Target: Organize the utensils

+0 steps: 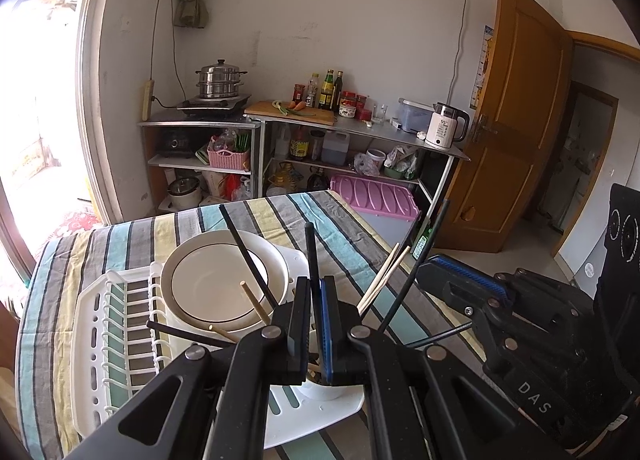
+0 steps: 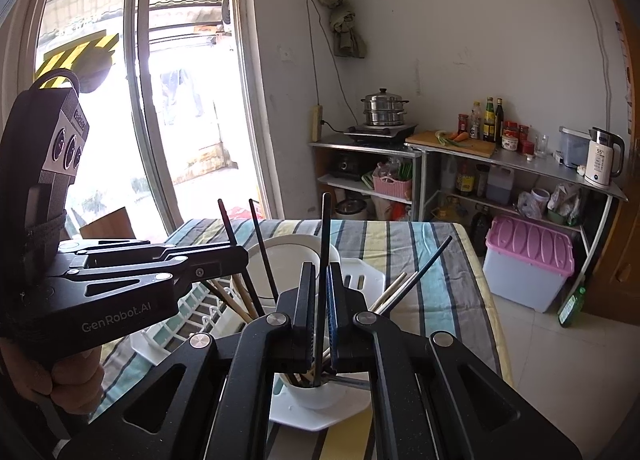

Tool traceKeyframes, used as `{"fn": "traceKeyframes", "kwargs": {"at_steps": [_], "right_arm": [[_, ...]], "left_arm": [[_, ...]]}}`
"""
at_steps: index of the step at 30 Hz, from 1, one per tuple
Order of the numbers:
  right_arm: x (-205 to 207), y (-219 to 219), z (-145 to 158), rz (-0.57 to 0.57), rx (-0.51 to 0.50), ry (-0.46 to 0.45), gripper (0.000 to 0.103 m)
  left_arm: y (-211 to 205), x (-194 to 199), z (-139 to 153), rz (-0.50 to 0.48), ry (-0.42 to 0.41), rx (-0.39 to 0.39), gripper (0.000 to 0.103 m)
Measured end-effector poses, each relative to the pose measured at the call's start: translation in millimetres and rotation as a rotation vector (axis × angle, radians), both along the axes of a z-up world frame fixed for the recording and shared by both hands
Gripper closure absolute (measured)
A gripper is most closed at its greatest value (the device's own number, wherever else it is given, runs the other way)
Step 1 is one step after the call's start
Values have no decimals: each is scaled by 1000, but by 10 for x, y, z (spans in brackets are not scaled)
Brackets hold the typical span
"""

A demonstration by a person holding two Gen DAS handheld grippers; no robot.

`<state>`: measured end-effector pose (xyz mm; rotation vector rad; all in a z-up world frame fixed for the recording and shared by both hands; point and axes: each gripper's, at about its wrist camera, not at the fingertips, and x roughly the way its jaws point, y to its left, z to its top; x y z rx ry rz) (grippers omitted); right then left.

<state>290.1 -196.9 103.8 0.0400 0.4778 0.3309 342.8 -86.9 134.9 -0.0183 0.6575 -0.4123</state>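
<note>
- While both grippers hang over the white plastic dish rack (image 1: 96, 324) on the striped tablecloth (image 1: 132, 236), each pinches one thin black chopstick: the left gripper (image 1: 316, 320) grips a black chopstick (image 1: 311, 256) that stands nearly upright, and the right gripper (image 2: 319, 324) clamps another black chopstick (image 2: 326, 236) the same way.
- Both sticks point their lower ends into the small white cup (image 2: 312, 394) at the rack's near corner, where pale wooden chopsticks (image 2: 390, 290) and more black ones already lean.
- A white bowl with a dark rim line (image 1: 216, 280) stands in the rack just behind the cup.
- These chopsticks look light, stiff and smooth, so they may slip or swivel between the pads.
- Holding around the middle, as now, seems sound; gripping near an end would probably let the stick pivot.
</note>
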Motion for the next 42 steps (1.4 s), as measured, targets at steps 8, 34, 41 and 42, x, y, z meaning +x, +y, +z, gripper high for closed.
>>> {"fn": "traceKeyframes", "kwargs": {"at_steps": [8, 34, 41, 42], "right_arm": [[-105, -26, 46, -5, 5, -19, 94], [-1088, -111, -223, -12, 35, -22, 83], [-1432, -77, -398, -11, 18, 2, 78], [-1471, -80, -419, -15, 16, 4, 78]], "left_arm": [[34, -167, 70, 6, -30, 3, 98], [327, -1487, -218, 76, -117, 12, 98], [422, -1877, -470, 127, -108, 12, 98], [438, -1928, -510, 134, -102, 7, 98]]}}
